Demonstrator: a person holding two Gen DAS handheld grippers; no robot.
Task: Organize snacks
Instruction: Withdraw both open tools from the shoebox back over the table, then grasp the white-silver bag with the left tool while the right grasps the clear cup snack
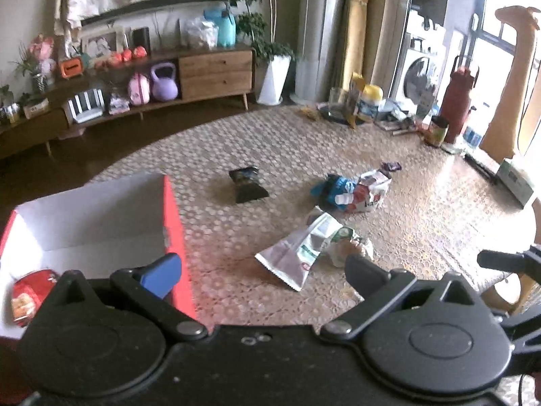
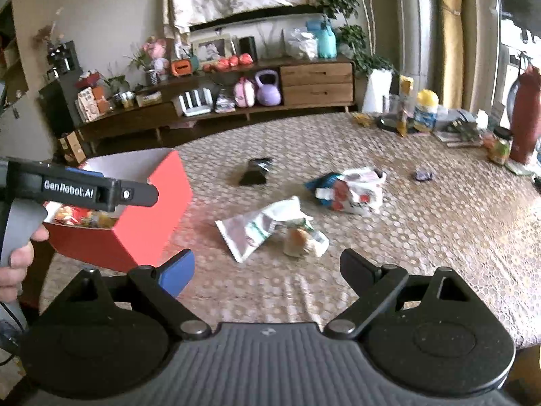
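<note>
A red box (image 1: 174, 223) (image 2: 148, 223) with a white inside stands at the table's left, with a red snack pack (image 1: 28, 292) lying in it. On the patterned tablecloth lie a silver-and-green bag (image 1: 301, 250) (image 2: 257, 228), a dark packet (image 1: 247, 184) (image 2: 257, 171), a blue and red-white heap of wrappers (image 1: 355, 189) (image 2: 348, 189) and a small purple sweet (image 2: 422, 175). My left gripper (image 1: 263, 270) is open, its blue-padded finger over the box's right wall. My right gripper (image 2: 267, 270) is open and empty, short of the silver bag. The left gripper's body (image 2: 81, 191) shows over the box, held by a hand.
Jars, a yellow-lidded tub (image 2: 426, 108), a glass and a tall red bottle (image 2: 524, 118) crowd the table's far right. A wooden sideboard (image 2: 318, 81) with a purple kettlebell stands against the far wall. Bare tablecloth lies in front of both grippers.
</note>
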